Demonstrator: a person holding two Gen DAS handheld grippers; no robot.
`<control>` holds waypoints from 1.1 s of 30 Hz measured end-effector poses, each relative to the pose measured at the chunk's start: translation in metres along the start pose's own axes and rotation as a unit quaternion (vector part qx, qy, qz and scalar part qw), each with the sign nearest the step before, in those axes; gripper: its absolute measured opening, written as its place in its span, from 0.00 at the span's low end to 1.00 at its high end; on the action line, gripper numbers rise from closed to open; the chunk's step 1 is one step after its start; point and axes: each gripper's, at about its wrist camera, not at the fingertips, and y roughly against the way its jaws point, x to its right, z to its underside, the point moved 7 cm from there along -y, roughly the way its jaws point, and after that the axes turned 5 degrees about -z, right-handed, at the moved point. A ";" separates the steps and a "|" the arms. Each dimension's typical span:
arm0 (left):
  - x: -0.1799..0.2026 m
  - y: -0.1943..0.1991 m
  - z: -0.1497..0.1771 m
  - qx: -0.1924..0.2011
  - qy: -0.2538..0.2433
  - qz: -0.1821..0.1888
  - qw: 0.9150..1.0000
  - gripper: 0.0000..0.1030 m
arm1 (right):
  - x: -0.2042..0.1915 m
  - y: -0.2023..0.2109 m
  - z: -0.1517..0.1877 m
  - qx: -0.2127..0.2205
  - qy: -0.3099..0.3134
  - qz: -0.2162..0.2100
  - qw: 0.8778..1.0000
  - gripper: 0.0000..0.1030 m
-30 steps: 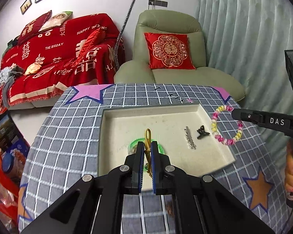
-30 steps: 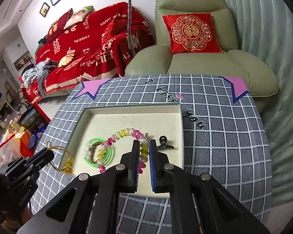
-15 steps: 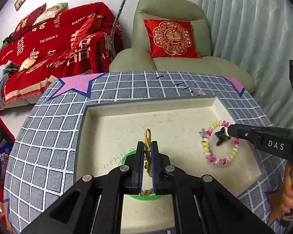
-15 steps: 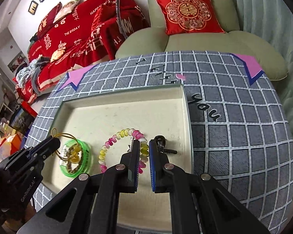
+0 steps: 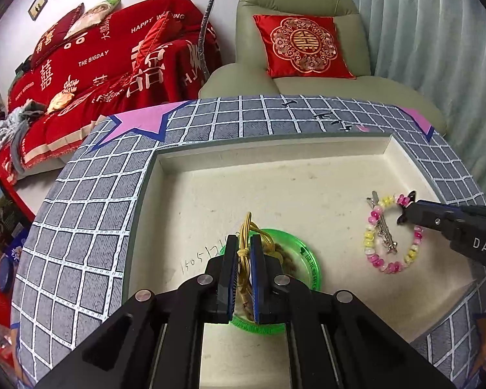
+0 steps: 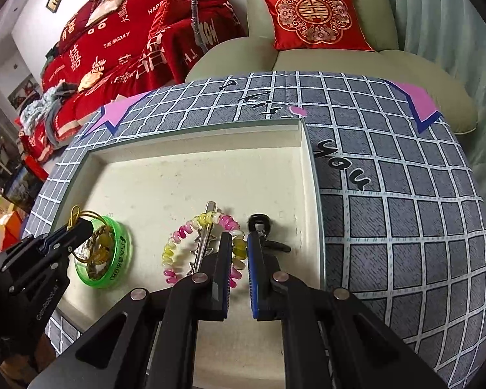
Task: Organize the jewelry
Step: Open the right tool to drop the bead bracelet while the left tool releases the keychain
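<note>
A cream tray (image 5: 275, 178) (image 6: 178, 178) lies on the checked tablecloth. My left gripper (image 5: 243, 253) (image 6: 81, 227) is shut on a gold cord bracelet (image 5: 248, 227) (image 6: 81, 215), low over a green round dish (image 5: 304, 259) (image 6: 113, 253) that holds brownish jewelry. My right gripper (image 6: 239, 246) (image 5: 408, 210) is shut on a pink and yellow coil bracelet (image 6: 184, 243) (image 5: 392, 265), which rests on the tray floor across a silver hair clip (image 6: 207, 223) (image 5: 384, 227). A black claw clip (image 6: 259, 222) lies just beyond the right fingertip.
The round table wears a grey checked cloth (image 6: 388, 210) with pink stars. Behind it stand a green armchair (image 5: 291, 6) with a red cushion and a red-covered sofa (image 5: 97, 64). Boxes and clutter sit on the floor at the left.
Both grippers came down into the tray. The coil bracelet dropped from above the right rim onto the silver clip, and the gold cord sank over the green dish.
</note>
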 end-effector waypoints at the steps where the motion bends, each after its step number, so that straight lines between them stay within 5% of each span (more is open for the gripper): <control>1: 0.001 0.000 0.001 0.000 -0.003 -0.005 1.000 0.16 | 0.000 0.000 0.001 -0.001 0.001 0.001 1.000 0.10; 10: 0.002 0.004 0.002 0.001 -0.016 -0.027 1.000 0.16 | -0.001 -0.001 0.003 -0.013 -0.014 -0.015 1.000 0.15; 15: 0.002 0.006 0.001 0.004 -0.017 -0.022 1.000 0.17 | -0.001 0.012 0.001 0.008 -0.021 -0.026 0.999 0.50; 24: 0.001 0.013 -0.003 0.009 -0.006 -0.010 1.000 0.17 | -0.003 0.037 -0.003 0.034 -0.026 -0.037 0.998 0.53; 26: 0.001 0.013 -0.003 0.008 -0.002 -0.008 1.000 0.64 | -0.003 0.039 -0.003 0.034 -0.029 -0.038 0.998 0.53; 27: -0.001 0.015 -0.004 0.011 0.003 -0.018 1.000 1.00 | -0.003 0.039 -0.002 0.034 -0.030 -0.038 0.998 0.53; 29: -0.002 0.023 -0.008 0.043 0.004 -0.030 0.999 1.00 | -0.003 0.040 -0.001 0.034 -0.033 -0.039 0.998 0.53; 33: 0.003 0.023 -0.012 0.044 -0.007 -0.031 0.999 1.00 | -0.002 0.042 0.002 0.032 -0.036 -0.041 0.998 0.54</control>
